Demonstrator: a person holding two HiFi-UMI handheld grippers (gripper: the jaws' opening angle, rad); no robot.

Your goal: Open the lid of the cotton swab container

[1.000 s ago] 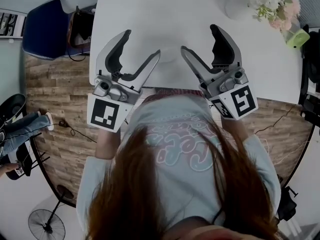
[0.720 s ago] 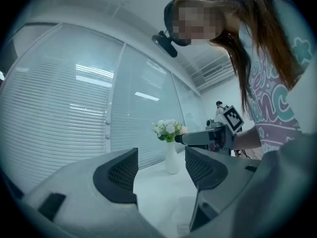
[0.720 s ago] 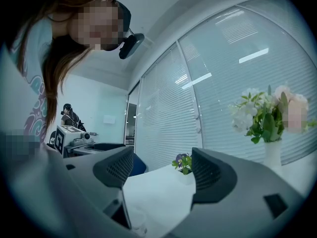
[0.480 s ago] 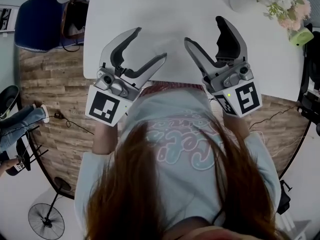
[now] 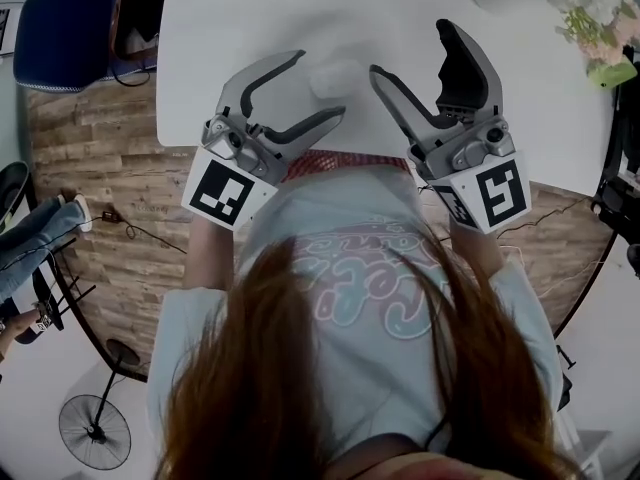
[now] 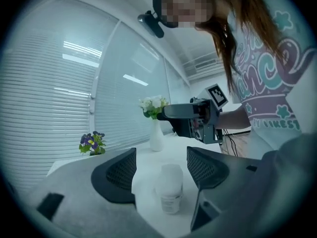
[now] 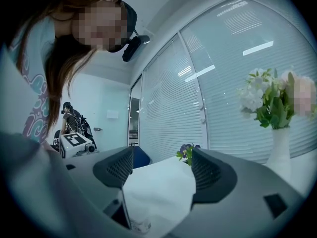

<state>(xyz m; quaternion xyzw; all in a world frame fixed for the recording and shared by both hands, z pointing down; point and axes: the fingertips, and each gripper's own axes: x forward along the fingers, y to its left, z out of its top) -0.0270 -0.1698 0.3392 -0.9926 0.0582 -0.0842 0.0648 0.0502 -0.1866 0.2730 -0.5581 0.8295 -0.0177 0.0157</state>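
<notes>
A round white counter (image 5: 250,28) fills the upper part of the head view, set on a wood-plank floor (image 5: 100,188). A person in a pale printed shirt (image 5: 370,278) leans over its near edge, a gripper in each hand. A blue chair (image 5: 65,28) stands beside the counter on the left.

The left gripper (image 5: 316,86) reaches over the counter near its edge. Its jaws have just been opening and now stand wide. The right gripper (image 5: 410,48) is level with it, near it on the right. Its jaws are wide apart too, and its own view shows only bare counter between them. A small clear shape at the bottom edge of that view may be the container, but it is too cropped to tell.

A white vase of pale flowers (image 6: 156,133) stands farther back on the counter. A small pot of purple flowers (image 6: 91,143) sits away from it.

The cotton swab container (image 6: 170,187) is a small white tub with a label low on its side. It stands upright on the counter in the gap between the left jaws. Neither pad touches it, and its lid is on. From above it shows as a faint pale spot just by the tips of the left jaws, between the two grippers.
</notes>
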